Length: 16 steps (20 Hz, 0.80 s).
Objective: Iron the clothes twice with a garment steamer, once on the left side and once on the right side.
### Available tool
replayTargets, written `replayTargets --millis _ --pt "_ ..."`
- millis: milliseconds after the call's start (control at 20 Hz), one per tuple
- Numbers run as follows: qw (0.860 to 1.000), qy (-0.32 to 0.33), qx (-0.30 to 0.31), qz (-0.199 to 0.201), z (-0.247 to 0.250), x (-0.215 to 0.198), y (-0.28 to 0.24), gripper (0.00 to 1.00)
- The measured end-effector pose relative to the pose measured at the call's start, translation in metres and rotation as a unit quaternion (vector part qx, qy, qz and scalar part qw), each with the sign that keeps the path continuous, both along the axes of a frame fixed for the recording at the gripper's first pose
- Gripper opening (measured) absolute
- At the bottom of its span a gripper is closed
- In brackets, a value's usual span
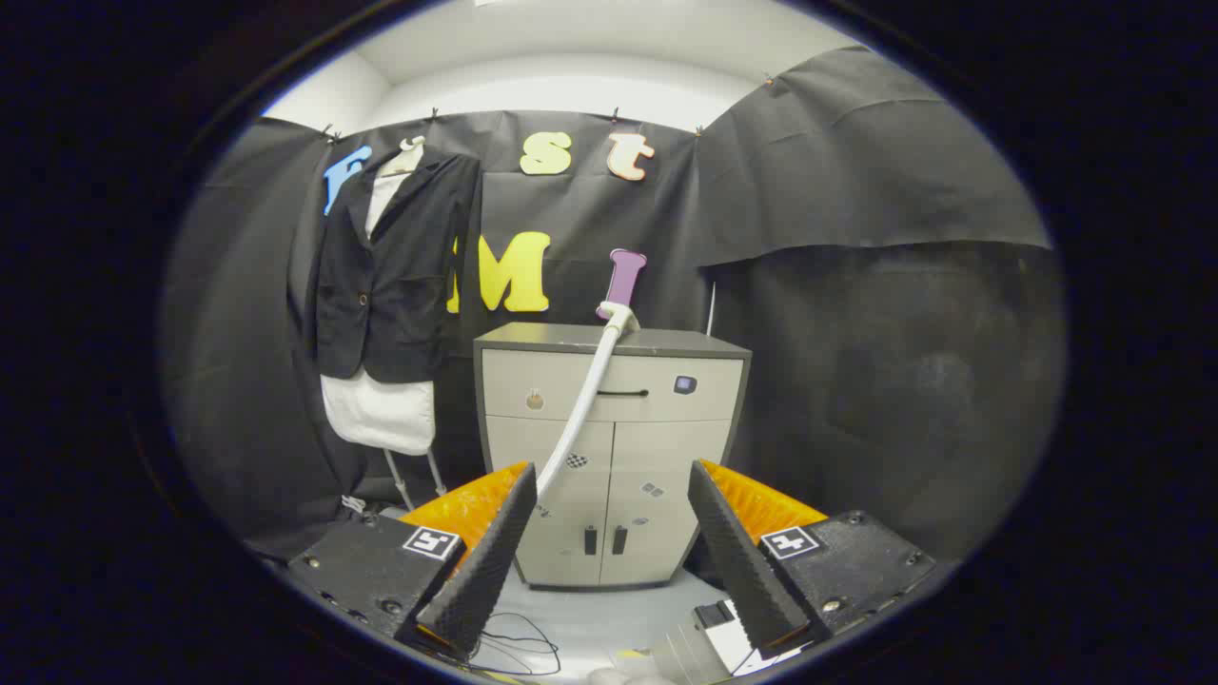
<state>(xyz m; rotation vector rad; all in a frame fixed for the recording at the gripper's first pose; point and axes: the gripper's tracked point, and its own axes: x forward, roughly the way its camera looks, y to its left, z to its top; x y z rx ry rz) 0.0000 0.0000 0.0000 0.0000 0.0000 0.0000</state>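
Your gripper (pixel 609 533), fingers spread, nothing between, sat low centre of frame. Cabinet (pixel 609 457) stood beyond fingers, mid-frame. Steamer head (pixel 618 316) rested on cabinet top, hose (pixel 580 409) trailing down front. Jacket (pixel 395 276) hung upper left, left of cabinet.

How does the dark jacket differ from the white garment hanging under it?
The jacket is black with a button at the front; the white garment is plain. The jacket lies on top, while the white garment shows only at the collar and below the hem. Both hang on one hanger, left of the cabinet. The gripper is open, far from both.
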Motion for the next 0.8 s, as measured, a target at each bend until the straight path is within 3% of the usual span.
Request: replayTargets --millis 800 --pt "1.000 0.012 0.007 -0.003 -0.007 0.008 0.007 1.00"
